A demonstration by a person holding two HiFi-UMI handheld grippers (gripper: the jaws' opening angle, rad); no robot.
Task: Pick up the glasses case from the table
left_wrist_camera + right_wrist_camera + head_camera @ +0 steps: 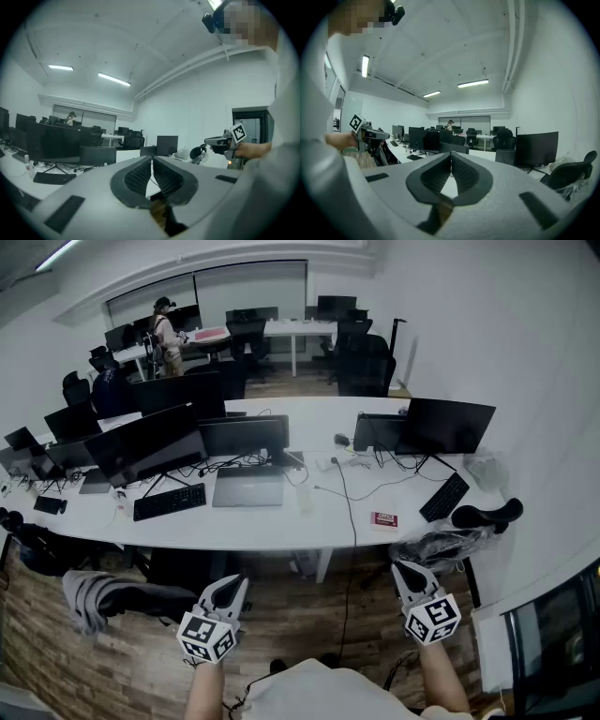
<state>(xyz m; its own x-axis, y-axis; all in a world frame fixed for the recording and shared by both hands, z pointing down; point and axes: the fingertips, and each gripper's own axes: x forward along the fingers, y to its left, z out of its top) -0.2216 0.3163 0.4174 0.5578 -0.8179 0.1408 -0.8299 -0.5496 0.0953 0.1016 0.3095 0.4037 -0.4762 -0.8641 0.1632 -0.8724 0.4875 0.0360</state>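
Observation:
A small dark-red flat case [384, 519] with a white label lies near the front edge of the long white table [281, 526], right of centre. It does not show in either gripper view. My left gripper [233, 583] hangs over the wooden floor short of the table, jaws shut and empty. To its right, my right gripper [401, 568] is also shut on nothing, just below and right of the case. In the left gripper view the left gripper [152, 159] has its pads meeting. The right gripper [451, 154] looks the same in the right gripper view.
Monitors [150, 442], a keyboard [170, 501], a laptop [248, 488], a second keyboard [444, 496] and cables crowd the table. A black chair with plastic wrap [450, 542] stands beside my right gripper. A chair with grey cloth [94, 601] is at the left. A person [169, 334] stands far back.

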